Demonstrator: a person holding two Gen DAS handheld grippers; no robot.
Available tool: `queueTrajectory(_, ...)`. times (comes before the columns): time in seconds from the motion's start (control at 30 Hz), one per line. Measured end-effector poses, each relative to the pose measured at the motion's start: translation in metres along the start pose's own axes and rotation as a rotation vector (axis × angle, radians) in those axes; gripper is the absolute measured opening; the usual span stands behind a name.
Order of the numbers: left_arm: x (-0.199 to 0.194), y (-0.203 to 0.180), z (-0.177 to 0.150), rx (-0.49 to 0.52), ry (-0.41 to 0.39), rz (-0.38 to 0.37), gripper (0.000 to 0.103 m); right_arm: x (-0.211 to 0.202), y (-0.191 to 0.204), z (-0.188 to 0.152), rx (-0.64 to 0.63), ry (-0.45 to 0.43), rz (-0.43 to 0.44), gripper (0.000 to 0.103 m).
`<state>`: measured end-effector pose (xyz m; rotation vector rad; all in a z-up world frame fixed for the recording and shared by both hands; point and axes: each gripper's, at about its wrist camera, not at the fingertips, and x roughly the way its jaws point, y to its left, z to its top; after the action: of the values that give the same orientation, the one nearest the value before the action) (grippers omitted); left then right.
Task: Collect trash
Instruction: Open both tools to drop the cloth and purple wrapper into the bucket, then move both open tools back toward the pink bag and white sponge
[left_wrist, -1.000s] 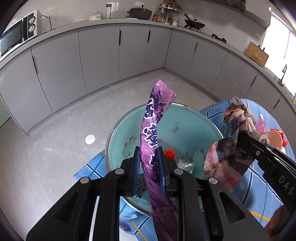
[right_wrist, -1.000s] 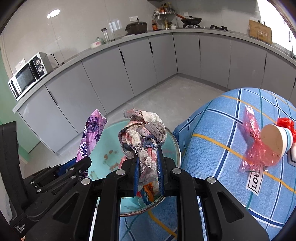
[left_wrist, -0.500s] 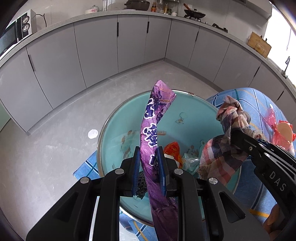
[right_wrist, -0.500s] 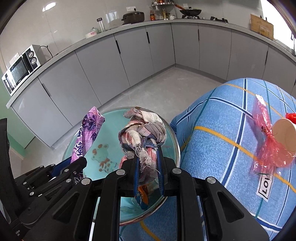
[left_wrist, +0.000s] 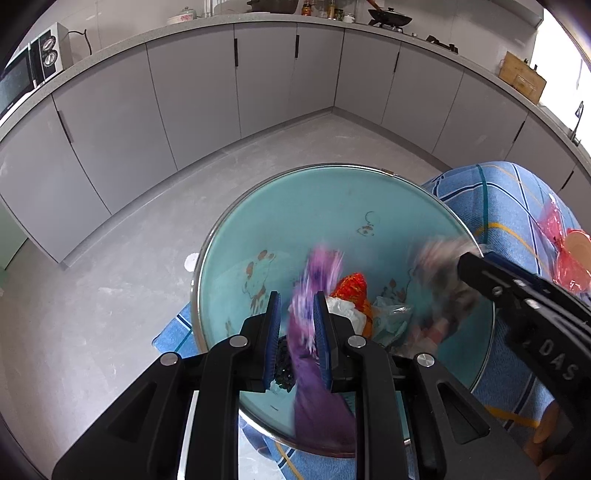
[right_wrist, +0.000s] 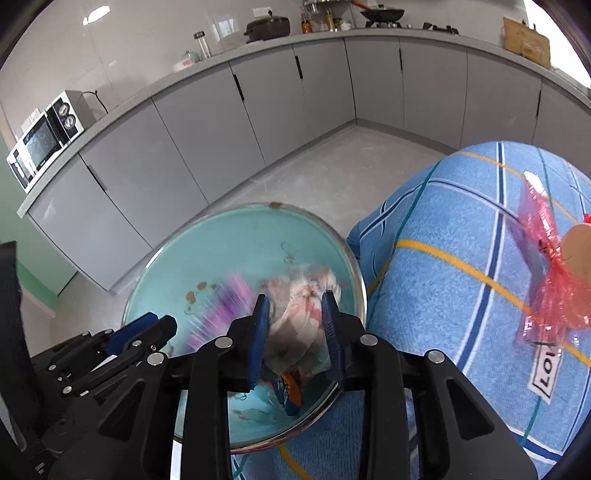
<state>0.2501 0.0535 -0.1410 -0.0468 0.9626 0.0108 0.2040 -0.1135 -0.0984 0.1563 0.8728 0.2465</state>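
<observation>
Two grippers hang over a teal basin (left_wrist: 280, 221) at the edge of a tabletop draped in blue plaid cloth (right_wrist: 461, 280), each letting go of a piece of trash. The left gripper (left_wrist: 295, 332) has its blue pads slightly parted around a purple wrapper (left_wrist: 314, 295), which shows blurred between them, its long axis running up and away from the jaws and its lower end trailing below them over the basin's near rim; the pads no longer seem to pinch it. The right gripper (right_wrist: 295, 332) has jaws opening, and a checked rag (right_wrist: 299, 314), also blurred, sits loose in the gap right above the basin's bowl. Both items lie straight below and ahead of their own grippers, with the basin beneath, where an orange packet (left_wrist: 351, 291) and white crumpled paper (left_wrist: 343, 310) already rest. Still on the cloth, well to the right, lie a red cellophane wrapper (right_wrist: 546, 295) and a paper cup (right_wrist: 580, 247); judging by position, the right gripper is nearer to them.
</observation>
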Motion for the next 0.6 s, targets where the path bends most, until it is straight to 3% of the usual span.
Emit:
queueTrajectory(0.13, -0.007, 0.001, 0.000, -0.004, -0.015, 0.017, 0.034, -0.020, -0.005, 0.002, 0.018, -0.056, -0.003, 0.037)
queueTrajectory(0.2, -0.016, 0.000, 0.000, -0.011, -0.041, 0.046, 0.056, -0.029, -0.008, 0.002, 0.034, -0.074, -0.001, 0.037)
queueTrajectory(0.27, -0.024, 0.001, 0.000, -0.018, -0.067, 0.072, 0.067, -0.039, -0.012, 0.001, 0.047, -0.094, 0.000, 0.037)
queueTrajectory(0.4, -0.038, -0.002, 0.000, -0.018, -0.097, 0.082, 0.077, -0.057, -0.014, -0.003, 0.056, -0.118, 0.001, 0.039)
queueTrajectory(0.5, -0.049, -0.004, -0.002, -0.027, -0.115, 0.079, 0.088, -0.069, -0.017, -0.008, 0.068, -0.135, -0.004, 0.052)
queueTrajectory(0.6, -0.059, -0.008, -0.005, -0.035, -0.121, 0.063, 0.091, -0.081, -0.024, -0.015, 0.081, -0.151, -0.018, 0.055)
